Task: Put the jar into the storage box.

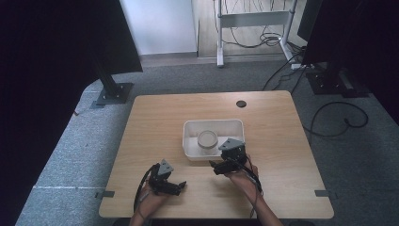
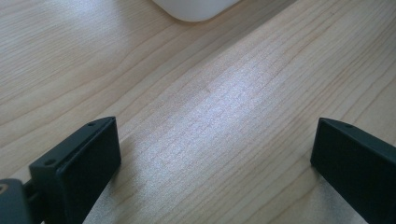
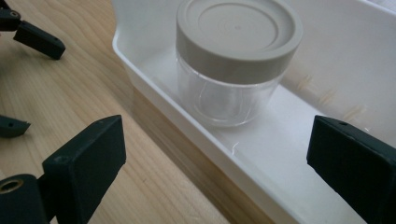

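Note:
A clear jar (image 3: 233, 65) with a beige screw lid (image 1: 207, 139) stands upright inside a white tray (image 1: 190, 127) at the middle of the wooden table. My right gripper (image 3: 217, 140) is open at the tray's near right corner; its jaws straddle the near wall (image 3: 187, 135) and stop short of the jar. In the high view the right gripper (image 1: 220, 165) sits just in front of the tray. My left gripper (image 2: 215, 140) is open over bare wood, and a corner of the tray (image 2: 196, 9) lies ahead of it. The left gripper (image 1: 178, 187) rests near the front edge, left of centre.
A round cable hole (image 1: 241, 103) lies near the table's far edge. Dark panels on floor stands (image 1: 113, 92) flank the table left and right. Cables (image 1: 339, 117) trail over the carpet at the right. The left gripper's jaws (image 3: 37, 39) appear far off in the right gripper view.

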Demonstrator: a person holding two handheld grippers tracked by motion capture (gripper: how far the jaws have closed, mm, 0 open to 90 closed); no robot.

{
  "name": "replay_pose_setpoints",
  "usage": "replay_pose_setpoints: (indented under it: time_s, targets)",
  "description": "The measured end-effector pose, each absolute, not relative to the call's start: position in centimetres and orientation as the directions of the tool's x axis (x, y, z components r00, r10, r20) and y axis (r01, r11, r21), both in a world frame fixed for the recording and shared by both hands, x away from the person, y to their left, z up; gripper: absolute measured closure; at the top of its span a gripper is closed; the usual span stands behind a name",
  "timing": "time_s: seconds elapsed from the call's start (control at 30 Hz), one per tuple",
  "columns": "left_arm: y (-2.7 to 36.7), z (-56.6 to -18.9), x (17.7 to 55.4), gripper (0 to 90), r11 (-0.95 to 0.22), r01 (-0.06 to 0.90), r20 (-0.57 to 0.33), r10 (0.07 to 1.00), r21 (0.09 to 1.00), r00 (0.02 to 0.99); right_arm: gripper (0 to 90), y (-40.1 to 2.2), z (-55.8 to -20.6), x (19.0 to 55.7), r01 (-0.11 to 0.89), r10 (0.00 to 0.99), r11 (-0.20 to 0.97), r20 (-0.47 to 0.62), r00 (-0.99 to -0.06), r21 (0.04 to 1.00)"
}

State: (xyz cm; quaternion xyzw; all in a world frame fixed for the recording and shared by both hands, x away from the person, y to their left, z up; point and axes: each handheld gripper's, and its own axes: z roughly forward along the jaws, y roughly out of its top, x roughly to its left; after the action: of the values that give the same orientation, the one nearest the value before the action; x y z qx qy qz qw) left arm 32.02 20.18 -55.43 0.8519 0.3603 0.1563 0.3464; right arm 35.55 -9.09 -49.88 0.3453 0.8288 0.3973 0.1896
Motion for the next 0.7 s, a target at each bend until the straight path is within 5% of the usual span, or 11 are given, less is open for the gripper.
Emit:
replay_pose_setpoints:
  time_s: [0.7]
  targets:
    - [20.2,-55.4,32.0,1.3,-0.502,0.505,0.018,0.722,0.702,0.692,4.7,-12.1,-51.0,33.0,0.414,0.720,0.454,-0.050,-0.692,0.789]
